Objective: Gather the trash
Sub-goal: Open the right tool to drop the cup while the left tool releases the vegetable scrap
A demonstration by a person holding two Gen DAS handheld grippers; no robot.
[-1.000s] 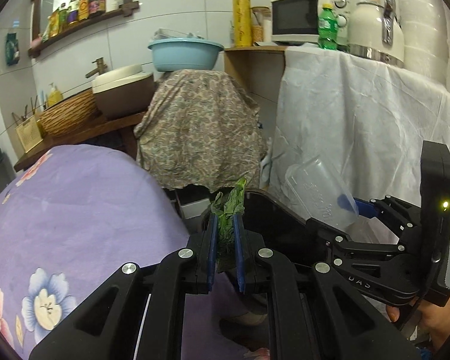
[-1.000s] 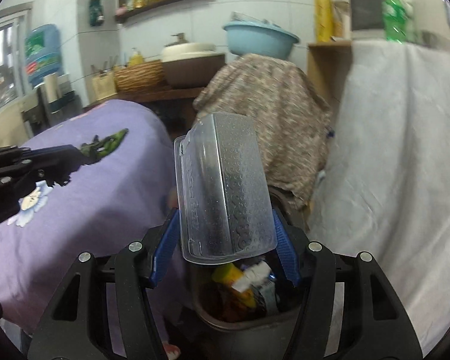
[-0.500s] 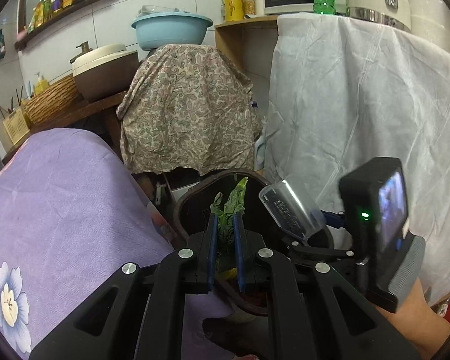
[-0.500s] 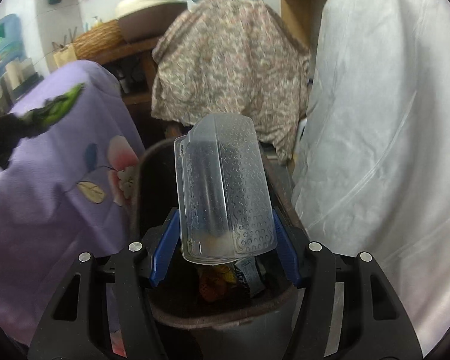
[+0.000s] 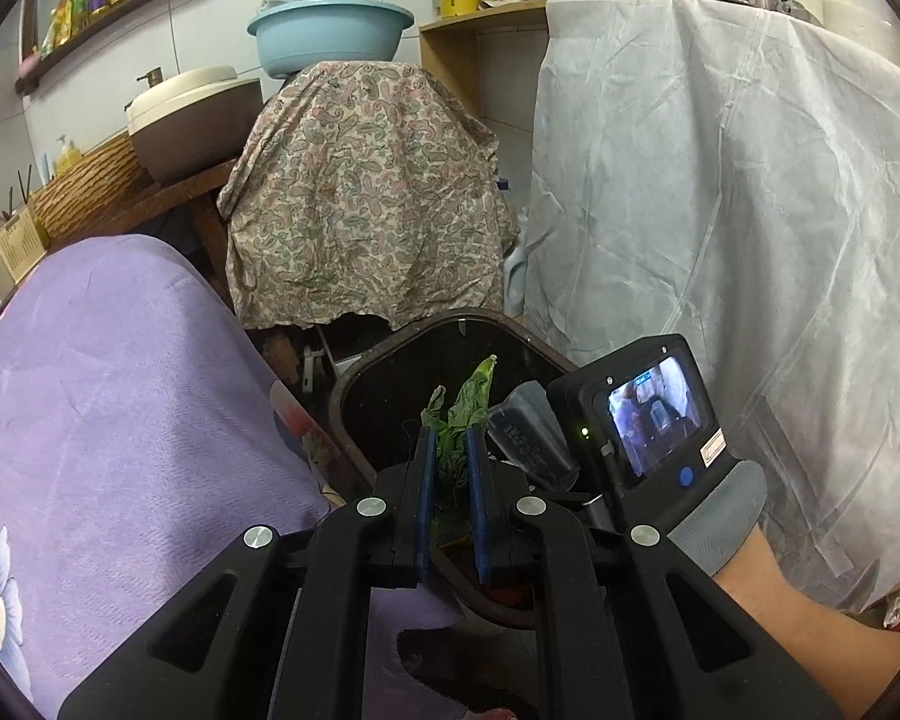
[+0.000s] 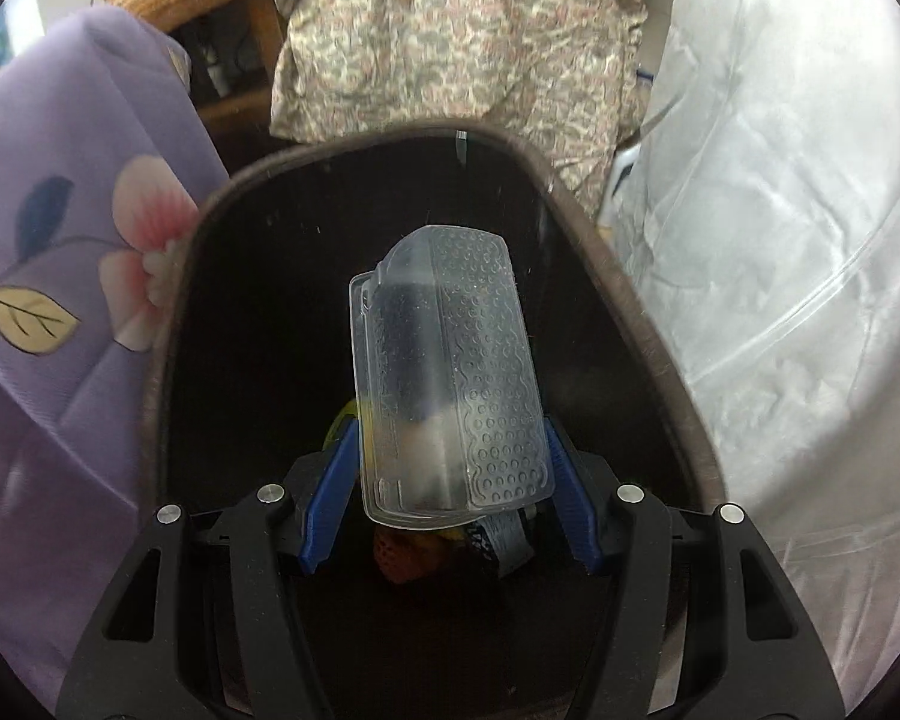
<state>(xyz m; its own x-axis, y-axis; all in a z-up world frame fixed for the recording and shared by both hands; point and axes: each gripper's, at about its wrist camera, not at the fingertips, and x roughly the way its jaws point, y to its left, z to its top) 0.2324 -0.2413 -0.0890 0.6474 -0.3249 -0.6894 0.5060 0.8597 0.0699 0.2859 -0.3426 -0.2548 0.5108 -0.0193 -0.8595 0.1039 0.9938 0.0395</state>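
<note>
My left gripper is shut on a limp green leaf and holds it over the near rim of a dark trash bin. My right gripper is shut on a clear plastic clamshell box and holds it inside the mouth of the same bin. In the left wrist view the box and the right gripper's camera body sit just right of the leaf. Wrappers and other trash lie at the bin's bottom.
A purple flowered tablecloth hangs against the bin's left side. A white sheet covers furniture on the right. A paisley-covered object stands behind the bin, with a blue basin on top.
Both grippers have moved forward and down toward the bin. The clear box has gone from above the rim to inside the bin's mouth. The leaf now hangs over the bin.
</note>
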